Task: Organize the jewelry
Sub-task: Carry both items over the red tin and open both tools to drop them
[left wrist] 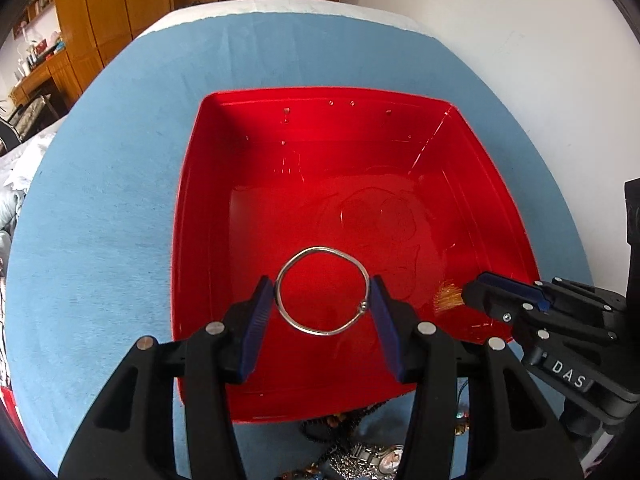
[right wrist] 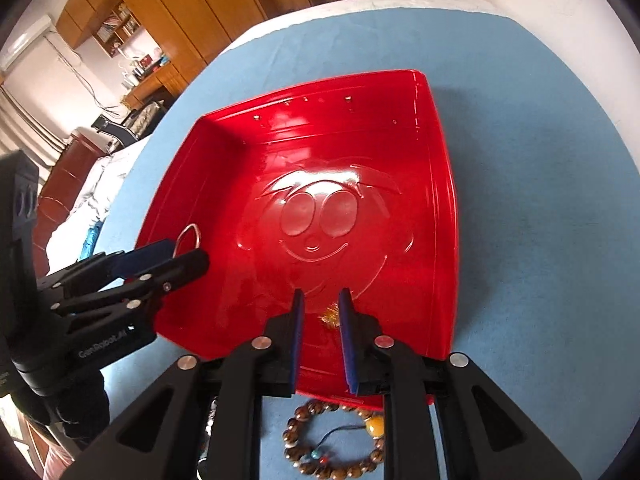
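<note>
- Lying nearest on the blue-covered bench, just short of the red tray's front edge, is a brown bead bracelet with a yellow bead; beside it sits a loose heap of dark beads and a silver watch.
- Above the tray's front part, the left claw pinches a silver ring bangle across its width, one blue pad on each side of the loop.
- To its right, the right claw stands narrowly spread over the tray's near right corner, with a small gold piece between its pads; whether the pads press on it I cannot tell.
- Further in, the tray floor shows a moulded smiling face.
- Beyond the bench stand wooden cupboards and a white wall.
</note>
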Available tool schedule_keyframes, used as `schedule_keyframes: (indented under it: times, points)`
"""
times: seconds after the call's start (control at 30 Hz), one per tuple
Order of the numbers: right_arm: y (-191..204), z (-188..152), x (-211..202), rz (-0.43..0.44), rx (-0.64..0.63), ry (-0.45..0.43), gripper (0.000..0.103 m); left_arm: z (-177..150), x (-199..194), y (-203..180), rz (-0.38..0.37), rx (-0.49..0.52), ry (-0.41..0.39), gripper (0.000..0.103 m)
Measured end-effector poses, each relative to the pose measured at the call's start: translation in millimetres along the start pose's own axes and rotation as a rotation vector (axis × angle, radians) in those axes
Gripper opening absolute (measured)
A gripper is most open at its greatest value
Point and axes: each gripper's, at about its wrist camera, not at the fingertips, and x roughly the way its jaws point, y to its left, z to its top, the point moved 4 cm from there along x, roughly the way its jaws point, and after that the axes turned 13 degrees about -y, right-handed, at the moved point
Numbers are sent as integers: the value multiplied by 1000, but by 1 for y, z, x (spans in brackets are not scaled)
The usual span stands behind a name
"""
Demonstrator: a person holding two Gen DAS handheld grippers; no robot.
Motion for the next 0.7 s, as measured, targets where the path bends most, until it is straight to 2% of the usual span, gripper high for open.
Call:
schedule_keyframes:
  times: [0.17,0.37,0.53,0.7]
  points:
    - [1,-1,-8,17,8,-19,18,-2,-6,-1,-16,2,-7,52]
    - [3,-9,-45,47,10,-70,18,-13,-36,3,-31,0,-38,53]
    - [8,-27,-69,48,-6,-80,20,-38,-73,17,-21,2,-52,53]
    - [8,-57,-82,44,-9,-43,21,-71,-98,35,4,-1,-43,53]
